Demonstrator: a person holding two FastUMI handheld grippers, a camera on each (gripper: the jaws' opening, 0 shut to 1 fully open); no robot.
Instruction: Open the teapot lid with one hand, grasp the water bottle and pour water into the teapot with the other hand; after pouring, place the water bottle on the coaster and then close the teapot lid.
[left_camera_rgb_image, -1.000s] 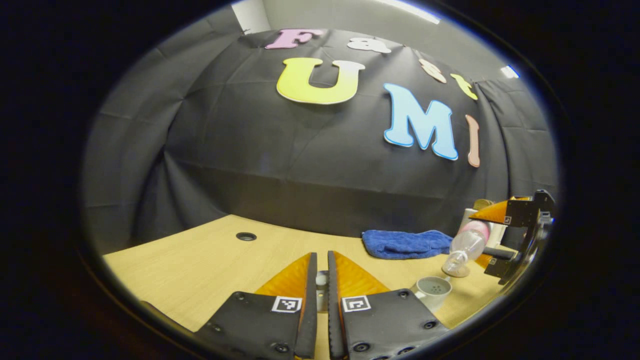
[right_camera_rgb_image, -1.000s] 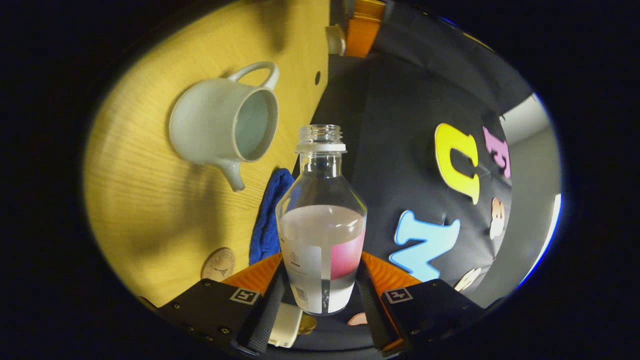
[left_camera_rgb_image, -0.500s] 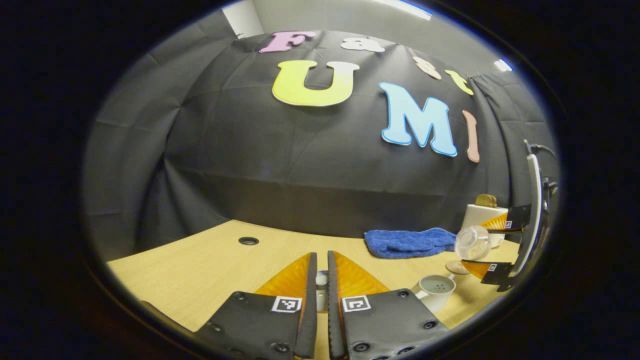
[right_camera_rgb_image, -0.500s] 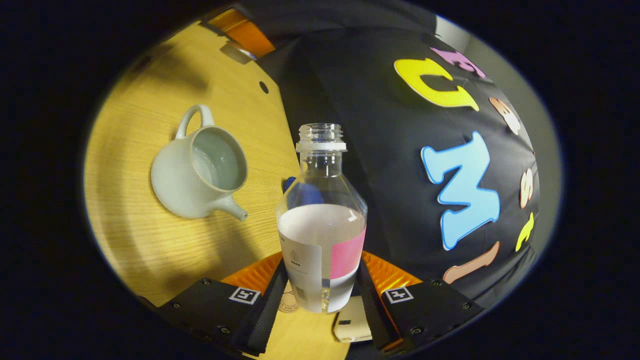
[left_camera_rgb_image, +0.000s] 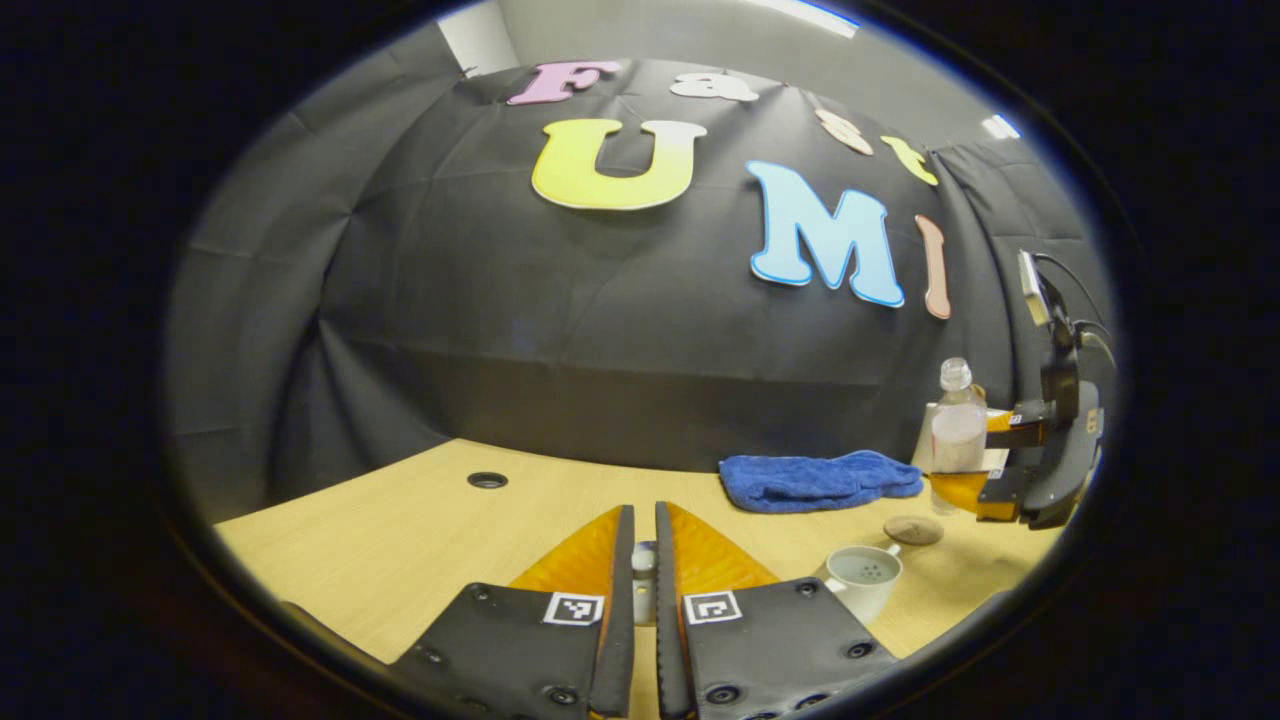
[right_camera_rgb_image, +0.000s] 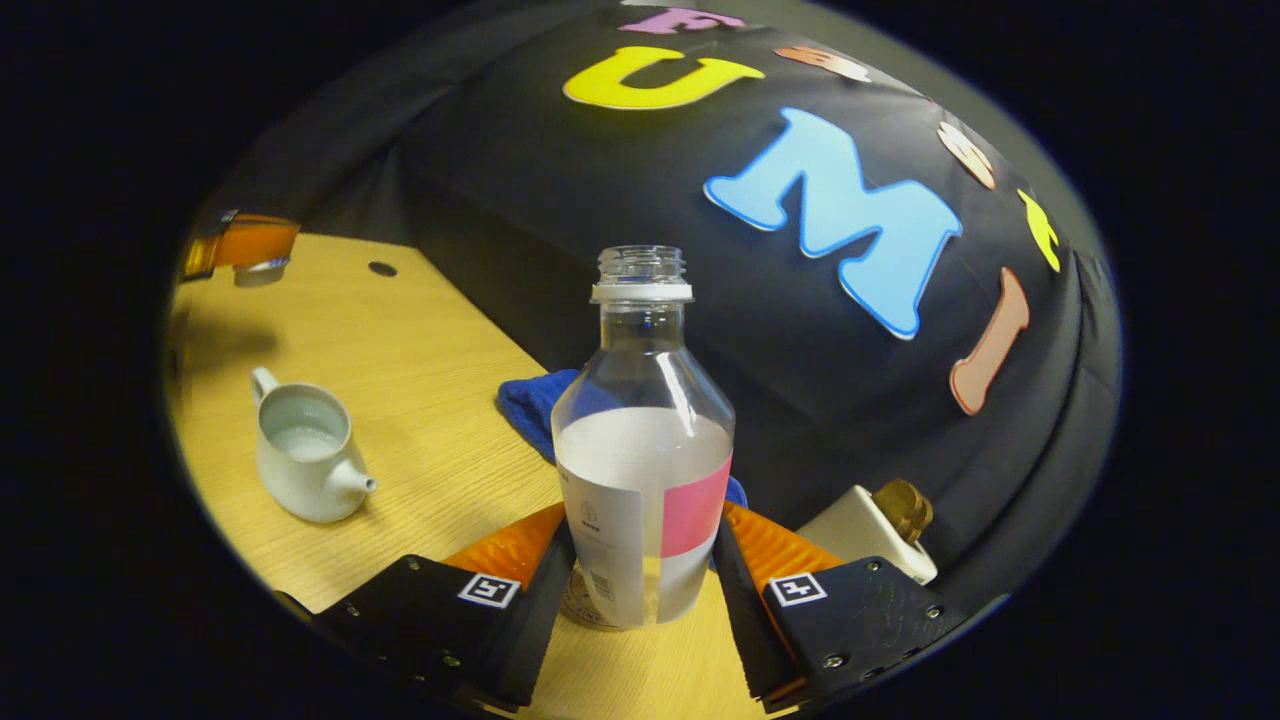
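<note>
With water in the open teapot, the right tool grips the upright bottle above the coaster, unplaced; the left tool clamps the lid, unreplaced.

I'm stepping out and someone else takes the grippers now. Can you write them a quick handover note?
Right gripper: jaws shut on the water bottle, upright, part full, above the coaster.
Left gripper: jaws shut on the teapot lid, held over the table.
Teapot stands open with water inside; pouring looks done.
Left: set the bottle on the coaster, release, then close the teapot.
</note>
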